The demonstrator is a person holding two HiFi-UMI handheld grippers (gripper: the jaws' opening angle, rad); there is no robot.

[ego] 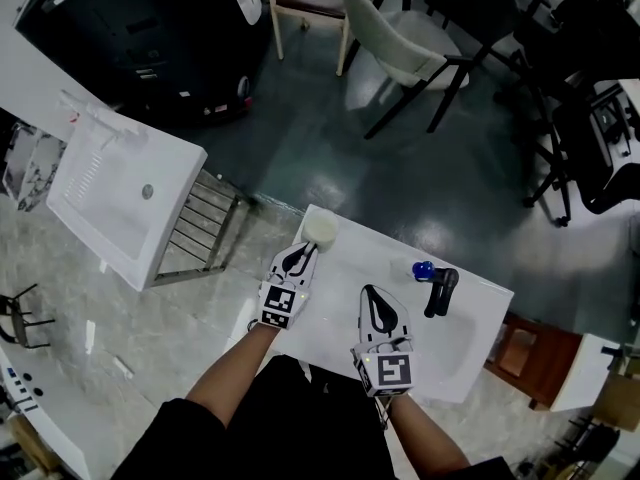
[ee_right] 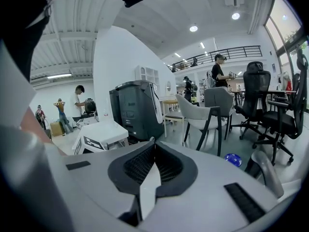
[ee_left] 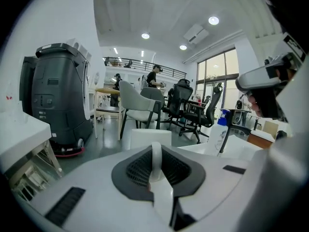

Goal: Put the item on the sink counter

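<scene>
A white mug [ego: 320,230] is at the far left corner of the white sink counter [ego: 345,303]. My left gripper [ego: 300,255] is shut on the mug's handle [ee_left: 155,154], with the mug's body [ee_left: 150,138] just beyond the jaws. Whether the mug rests on the counter I cannot tell. Over the middle of the counter my right gripper [ego: 375,294] is shut and holds nothing [ee_right: 152,143]. A black faucet [ego: 440,290] and a blue-capped bottle [ego: 423,268] stand at the basin's far side, to the right of both grippers.
A second white sink unit [ego: 120,198] with a metal rack [ego: 200,233] stands to the left. A dark grey machine [ego: 150,38] and chairs [ego: 400,38] are beyond on the floor. A wooden cabinet [ego: 520,348] adjoins the counter's right end.
</scene>
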